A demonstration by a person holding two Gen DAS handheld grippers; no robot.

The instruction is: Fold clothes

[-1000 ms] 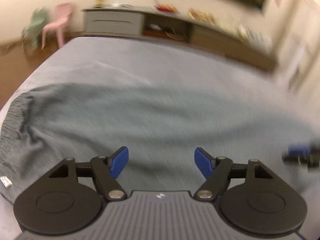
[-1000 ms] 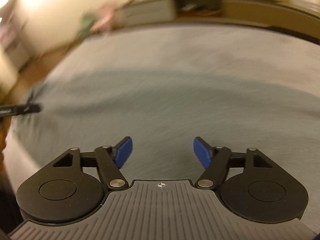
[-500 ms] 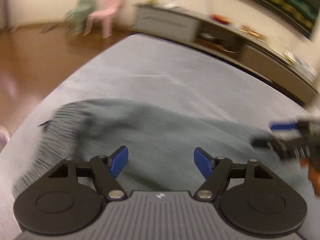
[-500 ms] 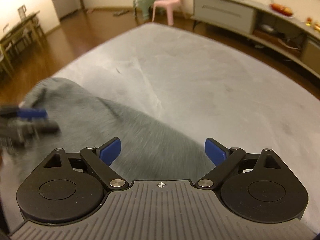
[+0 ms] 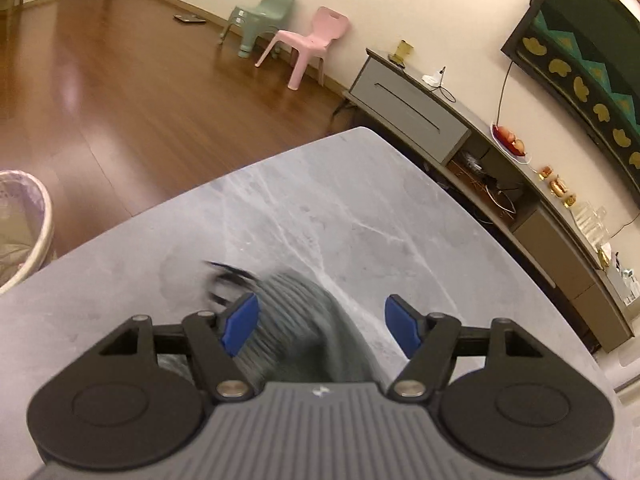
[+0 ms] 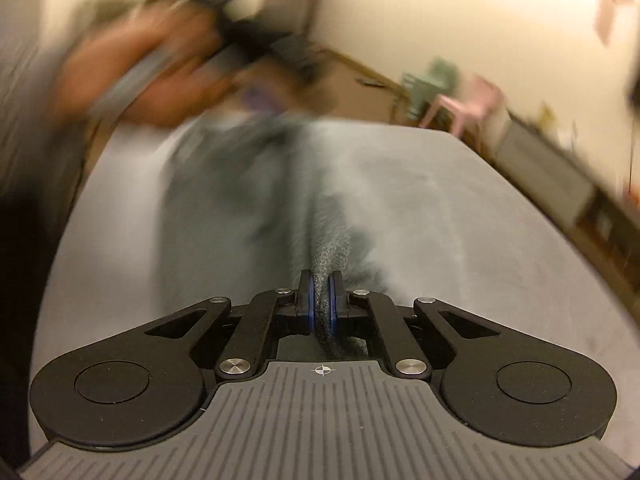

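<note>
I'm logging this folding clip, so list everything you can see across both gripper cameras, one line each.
garment: one, grey, on the table, ribbed end between the left fingers
table: one, grey marble
small chairs: two, green and pink, by the wall
cabinet: one, grey, along the wall
basket: one, pale, on the floor at left
left gripper: black and blue, open
right gripper: shut on the garment
hand: one, blurred

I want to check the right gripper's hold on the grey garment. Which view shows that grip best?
The right wrist view: the right gripper has its blue pads closed on a fold of the grey garment, though the cloth beyond is blurred. The left wrist view shows only the garment's ribbed end between the open left gripper, not the right one.
</note>
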